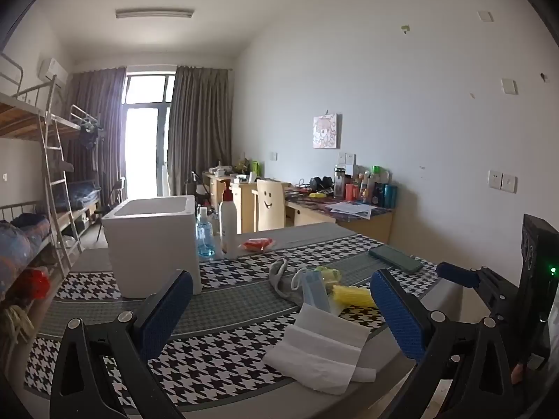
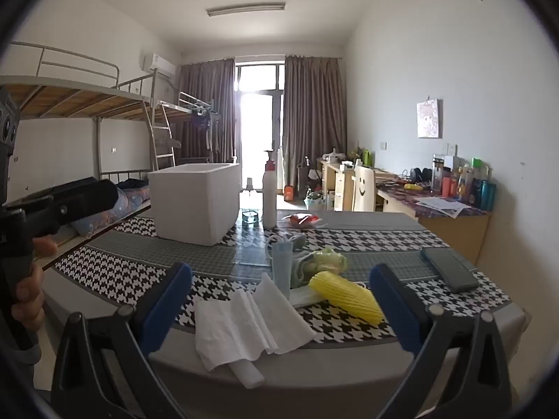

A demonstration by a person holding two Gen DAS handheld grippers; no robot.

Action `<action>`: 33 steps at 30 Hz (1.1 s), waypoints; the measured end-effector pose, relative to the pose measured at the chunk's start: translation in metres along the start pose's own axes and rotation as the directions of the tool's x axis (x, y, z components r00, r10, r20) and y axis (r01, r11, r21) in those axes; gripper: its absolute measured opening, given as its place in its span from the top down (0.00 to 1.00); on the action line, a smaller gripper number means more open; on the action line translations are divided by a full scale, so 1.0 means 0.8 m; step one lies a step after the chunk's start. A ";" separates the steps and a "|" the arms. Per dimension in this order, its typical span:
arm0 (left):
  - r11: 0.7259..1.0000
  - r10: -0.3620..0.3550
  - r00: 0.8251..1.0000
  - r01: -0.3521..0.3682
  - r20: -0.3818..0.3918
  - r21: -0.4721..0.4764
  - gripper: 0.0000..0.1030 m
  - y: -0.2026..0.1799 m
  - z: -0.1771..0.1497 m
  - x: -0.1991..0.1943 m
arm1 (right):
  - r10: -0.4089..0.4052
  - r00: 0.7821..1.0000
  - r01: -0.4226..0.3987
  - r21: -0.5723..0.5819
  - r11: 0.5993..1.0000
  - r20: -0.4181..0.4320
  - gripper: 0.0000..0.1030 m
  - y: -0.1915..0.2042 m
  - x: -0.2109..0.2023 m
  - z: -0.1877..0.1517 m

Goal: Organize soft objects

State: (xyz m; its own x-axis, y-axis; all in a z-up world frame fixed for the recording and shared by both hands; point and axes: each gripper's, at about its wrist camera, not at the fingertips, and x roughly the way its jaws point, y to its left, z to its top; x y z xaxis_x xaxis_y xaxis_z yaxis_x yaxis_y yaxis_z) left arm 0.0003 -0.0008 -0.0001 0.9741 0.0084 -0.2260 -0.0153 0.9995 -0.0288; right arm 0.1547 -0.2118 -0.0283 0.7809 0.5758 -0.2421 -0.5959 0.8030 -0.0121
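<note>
A pile of soft things lies on the houndstooth table: white tissue (image 1: 323,347) (image 2: 244,328) at the near edge, a yellow foam sleeve (image 1: 353,295) (image 2: 346,296), a blue face mask (image 1: 316,288) (image 2: 282,267), a grey cloth (image 1: 279,274) (image 2: 297,265) and a pale green bag (image 2: 328,258). A white bin (image 1: 153,241) (image 2: 197,202) stands at the far left. My left gripper (image 1: 279,310) is open and empty, just short of the tissue. My right gripper (image 2: 279,310) is open and empty above the tissue. The right gripper also shows in the left wrist view (image 1: 461,276).
A white pump bottle (image 1: 227,220) (image 2: 269,193), a blue spray bottle (image 1: 204,234), a red packet (image 1: 256,244) (image 2: 302,220) and a dark phone (image 1: 396,258) (image 2: 449,269) lie on the table. Bunk beds (image 2: 87,104) stand left, cluttered desks (image 2: 450,209) right.
</note>
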 end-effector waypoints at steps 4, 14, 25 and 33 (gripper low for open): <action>1.000 -0.012 1.000 0.012 -0.010 -0.017 0.01 0.004 -0.002 0.006 | 0.001 1.000 -0.001 -0.006 1.000 0.006 0.00 -0.001 -0.002 0.001; 1.000 -0.015 1.000 0.015 0.014 -0.011 0.01 0.003 0.001 -0.003 | -0.006 1.000 0.006 -0.014 1.000 0.016 0.00 -0.003 -0.002 0.006; 1.000 -0.017 1.000 0.017 -0.003 -0.002 0.01 0.001 0.000 0.001 | -0.008 1.000 0.008 -0.003 1.000 0.021 0.00 -0.005 -0.007 0.005; 1.000 0.011 1.000 -0.011 0.001 -0.006 0.01 0.002 0.002 0.002 | -0.017 1.000 0.017 0.000 1.000 0.022 0.00 -0.008 -0.006 0.005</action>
State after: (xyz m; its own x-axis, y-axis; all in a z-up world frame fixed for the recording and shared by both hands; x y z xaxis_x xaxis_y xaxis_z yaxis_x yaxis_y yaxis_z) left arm 0.0022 0.0012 0.0009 0.9742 0.0191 -0.2249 -0.0270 0.9991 -0.0322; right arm 0.1552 -0.2191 -0.0229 0.7947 0.5655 -0.2205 -0.5826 0.8126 -0.0158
